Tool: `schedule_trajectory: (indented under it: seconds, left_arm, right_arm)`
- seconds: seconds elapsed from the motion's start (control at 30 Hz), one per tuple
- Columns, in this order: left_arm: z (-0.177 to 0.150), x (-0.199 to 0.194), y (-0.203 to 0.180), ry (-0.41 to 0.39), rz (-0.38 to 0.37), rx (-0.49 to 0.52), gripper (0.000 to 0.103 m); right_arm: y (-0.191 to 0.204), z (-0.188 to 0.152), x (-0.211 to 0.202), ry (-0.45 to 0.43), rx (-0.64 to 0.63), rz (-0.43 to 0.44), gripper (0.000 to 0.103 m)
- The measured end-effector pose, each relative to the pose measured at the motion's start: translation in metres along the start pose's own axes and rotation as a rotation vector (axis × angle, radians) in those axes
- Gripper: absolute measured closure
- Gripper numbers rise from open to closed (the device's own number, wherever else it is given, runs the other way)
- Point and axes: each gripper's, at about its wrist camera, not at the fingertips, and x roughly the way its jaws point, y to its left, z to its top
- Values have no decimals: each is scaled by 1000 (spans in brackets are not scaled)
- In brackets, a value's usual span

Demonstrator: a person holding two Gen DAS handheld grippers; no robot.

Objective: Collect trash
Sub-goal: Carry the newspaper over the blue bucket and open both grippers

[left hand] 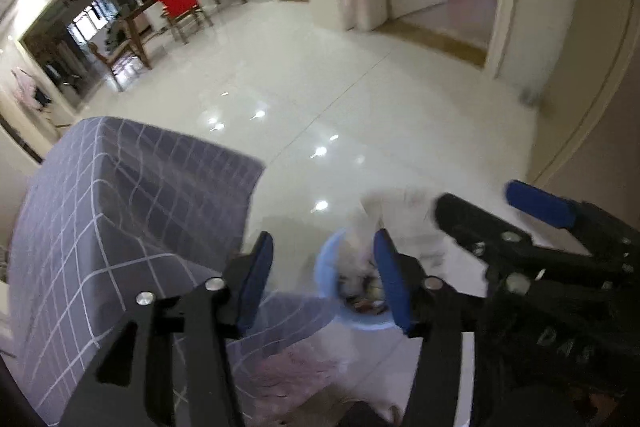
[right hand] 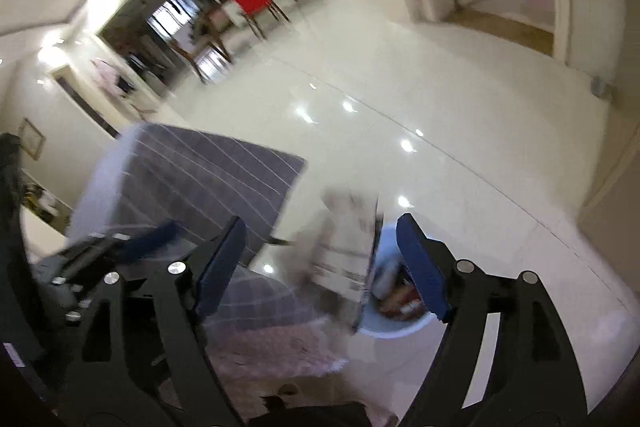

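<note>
nearest my lens, the right tool (right hand: 320, 263) has its blue pads spread wide with nothing between them, and the left tool (left hand: 322, 277) stands just as wide apart and just as empty. below them sits the bin (right hand: 394, 327), a pale blue tub on the floor (right hand: 440, 99), already holding scraps i can't identify. a white printed paper (right hand: 346, 247) shows blurred at the bin's left rim; in the left view it reads as a pale smear (left hand: 384, 223) over the same bin (left hand: 326, 267). it looks to be in the air, touching neither tool, though the blur keeps me from being sure.

my worry is that paper. it is wide and flat next to the opening, and it sits toward the rim rather than over the middle, so i judge it could catch the edge and slide onto the floor, or lodge upright and tip out. both views are smeared, so both tools seem to be moving quickly, and a sweep this close could clip the light bin and knock it or spill what's in it.

just beside the bin is the bed (right hand: 192, 179) under a grey checked cover, with a pink cloth (right hand: 280, 351) at its foot. a drifting sheet could land in those folds. the right tool (left hand: 500, 219) also crosses close to the left, so they could knock together.
</note>
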Motion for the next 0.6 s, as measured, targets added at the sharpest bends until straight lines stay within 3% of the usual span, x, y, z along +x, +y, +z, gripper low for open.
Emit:
schedule_trajectory:
  seconds: [0.17,0.33,0.6]
  left_arm:
    - [-10,2,13,25,7,-26,46]
    - [-7,-19,32,-21,11,-79,36]
    - [-21,-112,69,-170,109,-160,21]
  right_arm:
    - [-20,-12,3,34,47,-2,26]
    - [-2,-9,-22,-7,10,21,26]
    - [55,-8,-104,-155,-122,77,26]
